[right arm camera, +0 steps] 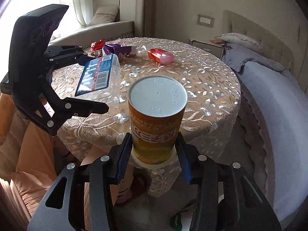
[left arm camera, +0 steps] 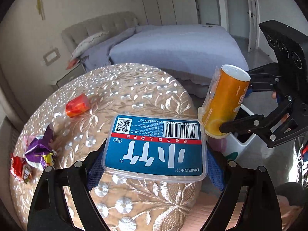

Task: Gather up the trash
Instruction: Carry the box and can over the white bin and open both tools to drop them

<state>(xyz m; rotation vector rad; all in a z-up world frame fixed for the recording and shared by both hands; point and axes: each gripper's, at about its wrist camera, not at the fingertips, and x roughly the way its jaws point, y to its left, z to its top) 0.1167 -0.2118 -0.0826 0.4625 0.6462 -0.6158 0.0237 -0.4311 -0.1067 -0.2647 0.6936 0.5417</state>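
Observation:
My left gripper is shut on a clear plastic box with a blue label and holds it above the round table. The box also shows in the right wrist view, between the left gripper's fingers. My right gripper is shut on an orange paper cup, bottom end facing the camera, off the table's edge. In the left wrist view the cup hangs above a white bin. Loose wrappers lie on the table: an orange-red one, a purple one, a red one.
The table wears a beige embroidered cloth. A bed with a lavender cover stands beyond it, and a nightstand by the headboard. A window seat and orange curtain folds lie to the left.

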